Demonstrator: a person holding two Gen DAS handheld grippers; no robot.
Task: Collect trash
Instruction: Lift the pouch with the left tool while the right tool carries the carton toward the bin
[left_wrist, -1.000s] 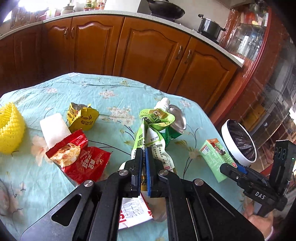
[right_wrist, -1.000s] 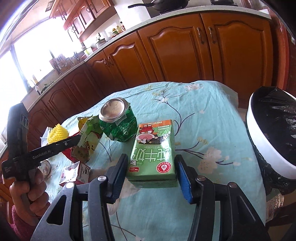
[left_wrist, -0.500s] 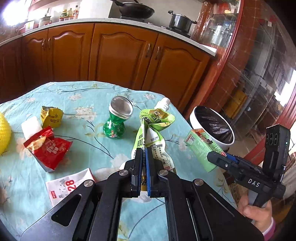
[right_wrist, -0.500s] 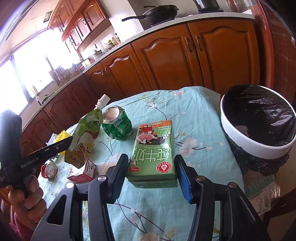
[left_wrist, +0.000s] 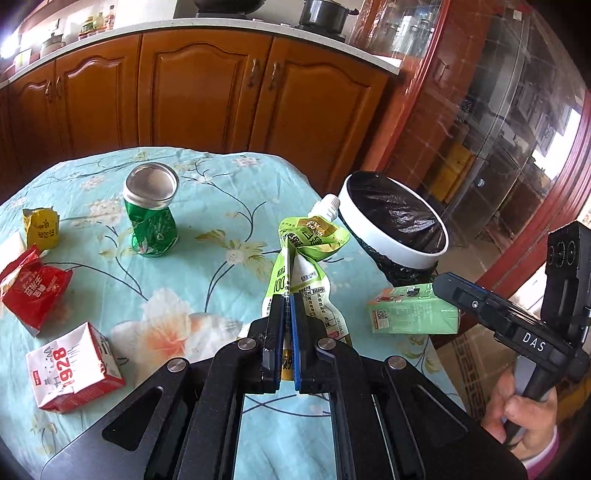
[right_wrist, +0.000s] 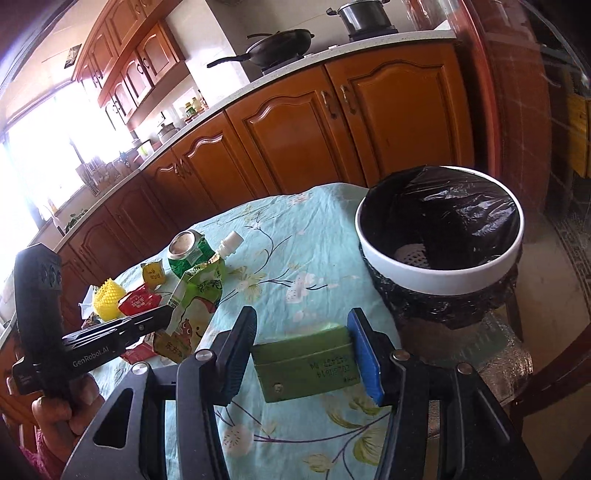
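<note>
My left gripper (left_wrist: 287, 302) is shut on a crumpled green spout pouch (left_wrist: 306, 254) and holds it above the table, near the white trash bin (left_wrist: 369, 221) lined with a black bag. My right gripper (right_wrist: 301, 325) is shut on a green drink carton (right_wrist: 308, 363), held above the table's right edge, left of the bin (right_wrist: 443, 275). The carton also shows in the left wrist view (left_wrist: 410, 310), and the pouch in the right wrist view (right_wrist: 199, 291).
On the floral tablecloth (left_wrist: 221, 206) lie a crushed green can (left_wrist: 151, 218), a yellow wrapper (left_wrist: 41, 227), a red snack bag (left_wrist: 31, 291), and a white and red carton (left_wrist: 72, 367). A yellow foam net (right_wrist: 107, 301) lies farther left. Wooden cabinets stand behind.
Both grippers have carried their loads rightward toward the bin. The carton has tipped so its end faces the right wrist camera. The bin looms larger in both views.
</note>
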